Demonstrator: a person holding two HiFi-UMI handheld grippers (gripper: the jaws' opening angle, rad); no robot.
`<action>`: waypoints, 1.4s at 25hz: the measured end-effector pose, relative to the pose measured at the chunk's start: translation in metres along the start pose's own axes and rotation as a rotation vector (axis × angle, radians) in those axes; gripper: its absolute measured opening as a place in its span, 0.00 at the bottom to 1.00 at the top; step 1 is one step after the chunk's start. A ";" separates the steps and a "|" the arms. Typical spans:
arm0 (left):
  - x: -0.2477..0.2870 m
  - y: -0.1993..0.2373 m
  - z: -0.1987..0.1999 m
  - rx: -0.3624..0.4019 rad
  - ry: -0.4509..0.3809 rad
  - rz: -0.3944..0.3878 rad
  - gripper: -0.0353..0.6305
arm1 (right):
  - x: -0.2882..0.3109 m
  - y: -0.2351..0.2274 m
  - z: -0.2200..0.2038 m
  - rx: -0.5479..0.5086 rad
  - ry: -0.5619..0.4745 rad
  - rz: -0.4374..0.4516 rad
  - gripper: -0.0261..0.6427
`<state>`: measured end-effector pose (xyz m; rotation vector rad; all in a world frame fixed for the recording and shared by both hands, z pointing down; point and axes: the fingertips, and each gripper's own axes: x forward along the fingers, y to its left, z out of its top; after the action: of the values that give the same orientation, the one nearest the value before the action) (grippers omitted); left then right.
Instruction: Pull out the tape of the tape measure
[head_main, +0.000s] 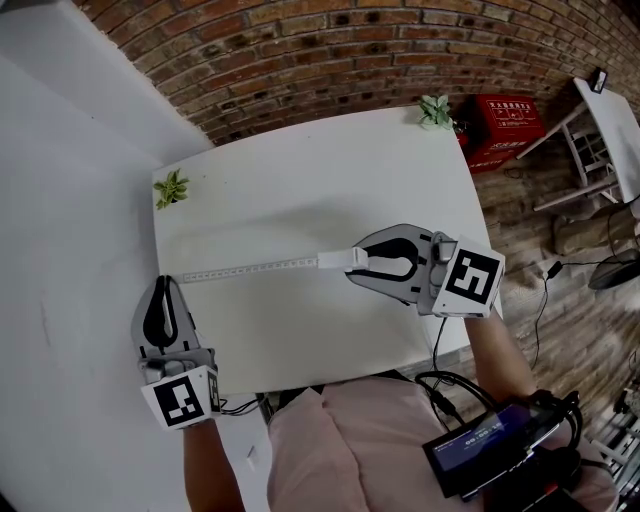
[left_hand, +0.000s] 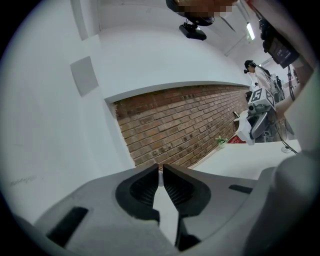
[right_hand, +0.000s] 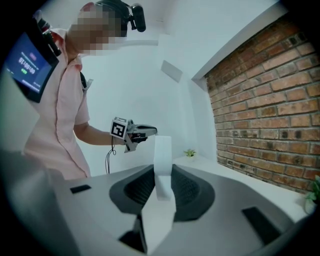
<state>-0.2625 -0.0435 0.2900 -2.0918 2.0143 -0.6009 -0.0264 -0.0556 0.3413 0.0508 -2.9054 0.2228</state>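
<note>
The tape measure's white case (head_main: 343, 259) sits between the pads of my right gripper (head_main: 352, 262) above the white table (head_main: 300, 180), and that gripper is shut on it. In the right gripper view the case (right_hand: 162, 165) stands upright between the jaws. The pale tape (head_main: 250, 268) runs out leftward from the case to my left gripper (head_main: 164, 284) at the table's left edge. The jaws of the left gripper (left_hand: 160, 176) are nearly together, pinching a thin white strip, the tape's end. Each gripper sees the other across the table: the right gripper (left_hand: 256, 117) and the left gripper (right_hand: 136, 132).
Two small green plants (head_main: 170, 188) (head_main: 436, 110) stand at the table's far corners. A brick wall (head_main: 330, 50) lies beyond. A red crate (head_main: 505, 125) and a white chair (head_main: 600, 150) stand on the floor to the right. Cables and a dark device (head_main: 485, 445) hang at the person's waist.
</note>
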 end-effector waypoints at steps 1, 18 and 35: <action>0.000 0.001 0.000 0.001 0.000 0.002 0.10 | 0.000 0.000 -0.001 -0.001 0.004 0.002 0.19; 0.007 0.004 -0.004 -0.006 0.006 0.013 0.10 | -0.012 -0.008 -0.012 0.002 0.031 -0.025 0.19; 0.010 -0.028 -0.037 0.001 0.045 -0.057 0.10 | -0.020 -0.015 -0.043 0.004 0.130 -0.040 0.19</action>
<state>-0.2517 -0.0455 0.3357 -2.1605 1.9835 -0.6638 0.0029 -0.0632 0.3805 0.0918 -2.7723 0.2171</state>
